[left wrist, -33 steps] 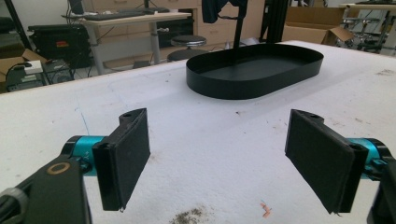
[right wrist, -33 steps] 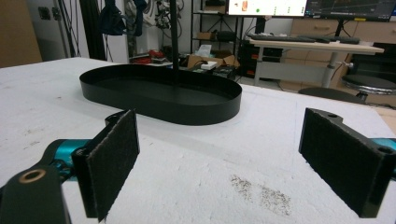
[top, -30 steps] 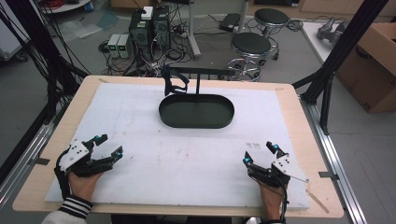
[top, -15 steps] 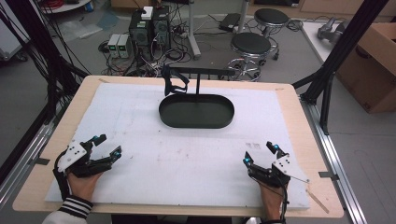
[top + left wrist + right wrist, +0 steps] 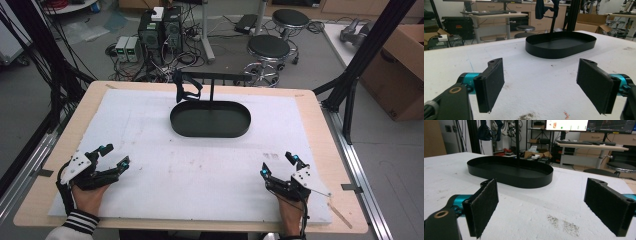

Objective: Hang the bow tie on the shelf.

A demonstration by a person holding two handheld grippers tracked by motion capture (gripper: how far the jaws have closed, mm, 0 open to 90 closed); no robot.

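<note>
No legible text, label, brand, number or sign on anything in view

A: Where does the high view sit?

B: Above the near edge of the bench (image 5: 200, 170), facing forward and down, far enough to take in the whole top.

A: And the gripper views?

B: Each looks low along its own wide-apart jaws, close to the surface. Both share the black tray (image 5: 561, 44) (image 5: 510, 171) ahead, beyond the jaws.
</note>
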